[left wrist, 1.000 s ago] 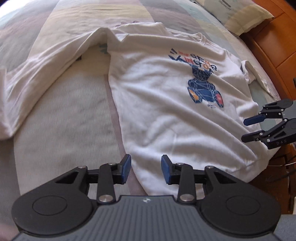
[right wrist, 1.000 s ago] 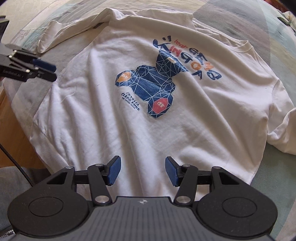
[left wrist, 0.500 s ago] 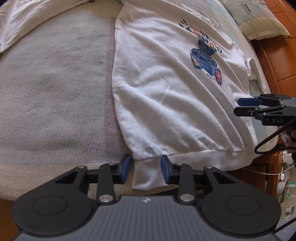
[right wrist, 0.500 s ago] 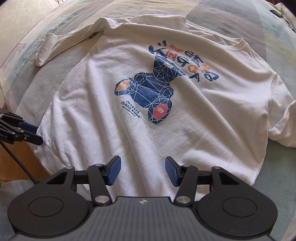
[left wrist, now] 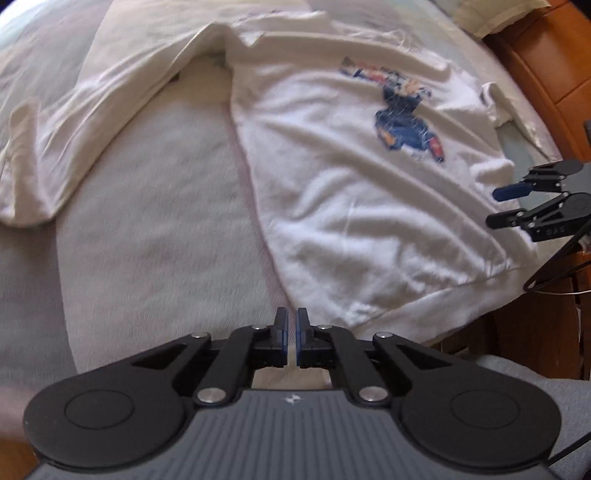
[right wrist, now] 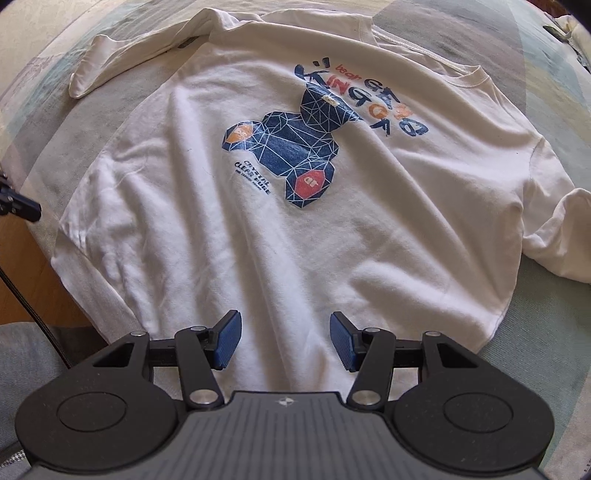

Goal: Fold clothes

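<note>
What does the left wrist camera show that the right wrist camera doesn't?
Only the left wrist view shows the sweatshirt's whole long sleeve stretched across the bed, a pillow and the wooden bed frame. Only the right wrist view shows the bear print sharply, with readable lettering, and the neckline. Both show the white sweatshirt lying flat and the two grippers: left gripper shut, right gripper open.

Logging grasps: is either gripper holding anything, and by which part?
Nothing held. The left gripper is shut on nothing beside the white printed sweatshirt; the right gripper hovers open over its hem.
</note>
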